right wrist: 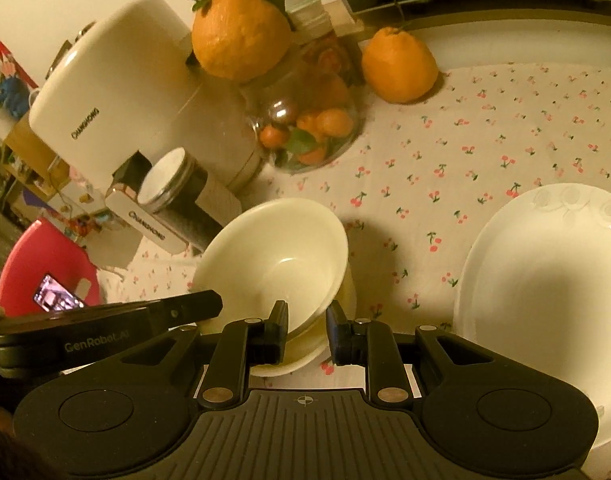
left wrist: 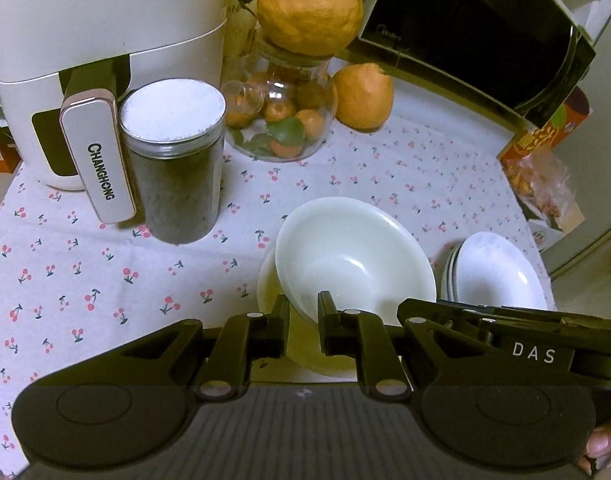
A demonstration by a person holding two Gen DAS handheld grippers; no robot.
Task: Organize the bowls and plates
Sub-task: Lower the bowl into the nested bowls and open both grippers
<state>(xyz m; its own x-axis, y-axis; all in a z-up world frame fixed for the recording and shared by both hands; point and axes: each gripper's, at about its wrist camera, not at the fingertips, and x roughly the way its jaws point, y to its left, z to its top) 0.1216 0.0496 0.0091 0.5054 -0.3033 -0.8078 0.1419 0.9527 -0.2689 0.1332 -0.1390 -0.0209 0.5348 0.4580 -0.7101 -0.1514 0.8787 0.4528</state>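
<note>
A cream bowl (left wrist: 353, 256) sits tilted in another cream bowl (left wrist: 265, 284) on the cherry-print cloth. My left gripper (left wrist: 303, 312) straddles its near rim, one finger inside and one outside, jaws narrowly apart. In the right wrist view the same bowl (right wrist: 273, 248) leans on the lower bowl (right wrist: 301, 354). My right gripper (right wrist: 307, 320) is at the rim on its side, left finger over the rim, jaws slightly apart. A stack of white plates (left wrist: 501, 272) lies to the right and fills the right of the right wrist view (right wrist: 545, 288).
A white air fryer (left wrist: 97, 60) and a dark jar (left wrist: 173, 160) stand at the back left. A glass jar of oranges (left wrist: 281, 112), a loose orange (left wrist: 363, 96), a microwave (left wrist: 477, 32) and a snack bag (left wrist: 541, 176) line the back.
</note>
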